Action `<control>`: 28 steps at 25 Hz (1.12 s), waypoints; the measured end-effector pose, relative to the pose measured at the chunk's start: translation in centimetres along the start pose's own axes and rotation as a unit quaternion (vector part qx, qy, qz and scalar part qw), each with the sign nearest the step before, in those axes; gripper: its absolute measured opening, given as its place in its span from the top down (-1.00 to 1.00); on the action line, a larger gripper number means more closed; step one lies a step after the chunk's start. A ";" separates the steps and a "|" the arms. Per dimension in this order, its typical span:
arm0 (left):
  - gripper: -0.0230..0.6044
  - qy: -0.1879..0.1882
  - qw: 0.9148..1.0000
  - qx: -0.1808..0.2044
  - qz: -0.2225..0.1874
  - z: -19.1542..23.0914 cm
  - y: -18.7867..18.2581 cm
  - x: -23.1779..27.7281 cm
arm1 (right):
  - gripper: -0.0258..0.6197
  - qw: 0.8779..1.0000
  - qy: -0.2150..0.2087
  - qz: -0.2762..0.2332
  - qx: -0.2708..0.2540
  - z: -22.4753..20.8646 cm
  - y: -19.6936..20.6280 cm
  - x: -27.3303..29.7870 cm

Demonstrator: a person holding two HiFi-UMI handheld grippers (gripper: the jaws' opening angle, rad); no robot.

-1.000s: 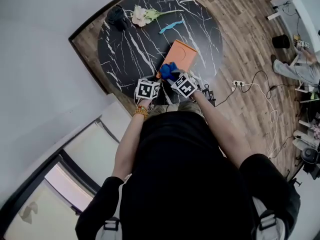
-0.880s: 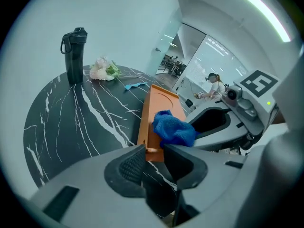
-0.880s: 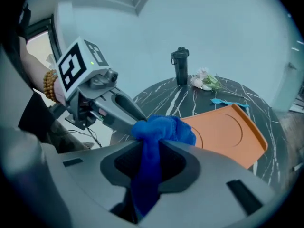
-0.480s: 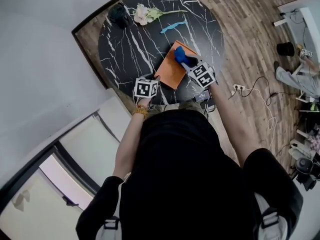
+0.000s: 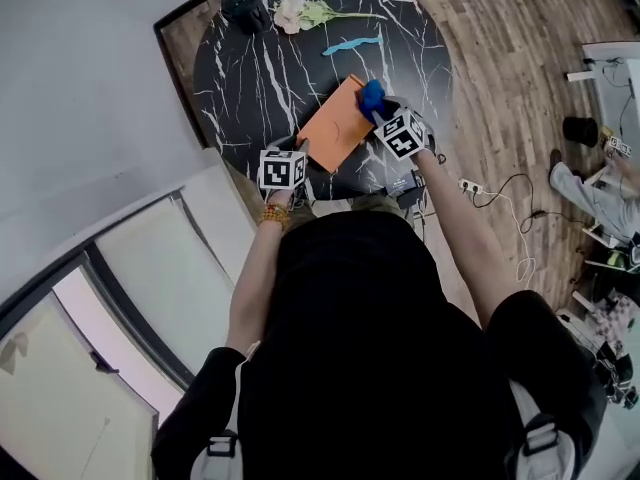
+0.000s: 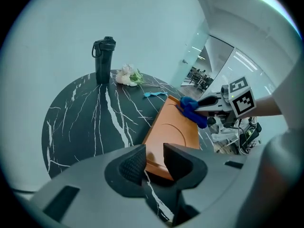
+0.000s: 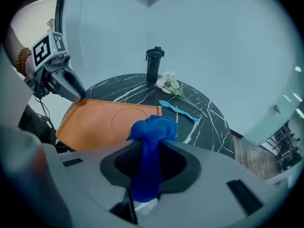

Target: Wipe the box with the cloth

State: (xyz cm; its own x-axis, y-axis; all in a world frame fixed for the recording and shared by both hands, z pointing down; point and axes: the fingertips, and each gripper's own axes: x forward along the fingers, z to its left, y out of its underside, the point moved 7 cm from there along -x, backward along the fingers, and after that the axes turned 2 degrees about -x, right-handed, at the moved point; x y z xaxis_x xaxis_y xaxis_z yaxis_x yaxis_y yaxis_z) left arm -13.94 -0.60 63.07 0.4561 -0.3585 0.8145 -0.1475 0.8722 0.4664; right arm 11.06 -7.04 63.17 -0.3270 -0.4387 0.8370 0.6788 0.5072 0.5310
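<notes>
One round table (image 5: 250, 78), its black top veined with white like marble, is taking up most of the scene and carrying everything else. Near its front edge a flat orange box (image 5: 335, 128) is lying, a smooth rectangle with rounded corners and two faint circles pressed into its lid. The left gripper (image 6: 154, 160) is gripping the box's near corner, its ribbed dark pads closing on the rim with a narrow gap between them. The right gripper (image 7: 152, 158) is pinching a blue cloth (image 7: 152, 132), soft and crumpled; the bunched end is bulging out past the jaws and resting at the box's far right corner, while the tail is hanging down between them. Toward the table's far edge a tall black cylindrical bottle (image 6: 103, 61) with a lid is standing upright. Just beside it a white flower (image 5: 292, 10) on a green stem is lying flat, and a thin, wavy light-blue strip (image 5: 350, 45) is lying between the flower and the box.
</notes>
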 end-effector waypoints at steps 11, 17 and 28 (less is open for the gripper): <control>0.57 0.007 0.999 0.043 0.012 -2.9 1.4 0.7 | 0.65 0.999 -0.039 -0.014 0.035 5.3 -0.8 0.4; 0.54 0.006 0.999 0.047 0.025 -1.3 1.6 -0.5 | 0.66 0.997 -0.044 -0.014 0.062 7.4 -1.2 0.3; 0.49 0.055 0.994 0.065 0.065 0.6 2.8 -1.0 | 0.65 0.992 -0.070 -0.026 0.097 13.9 -2.6 0.4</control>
State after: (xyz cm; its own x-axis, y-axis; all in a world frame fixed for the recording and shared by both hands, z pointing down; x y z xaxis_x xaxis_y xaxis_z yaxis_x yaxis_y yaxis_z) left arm -15.37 2.02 63.79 0.5182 -0.2006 0.8314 -0.3197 0.8562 0.4059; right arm 0.03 1.77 63.96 -0.4554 -0.3680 0.8106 0.5235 0.6258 0.5782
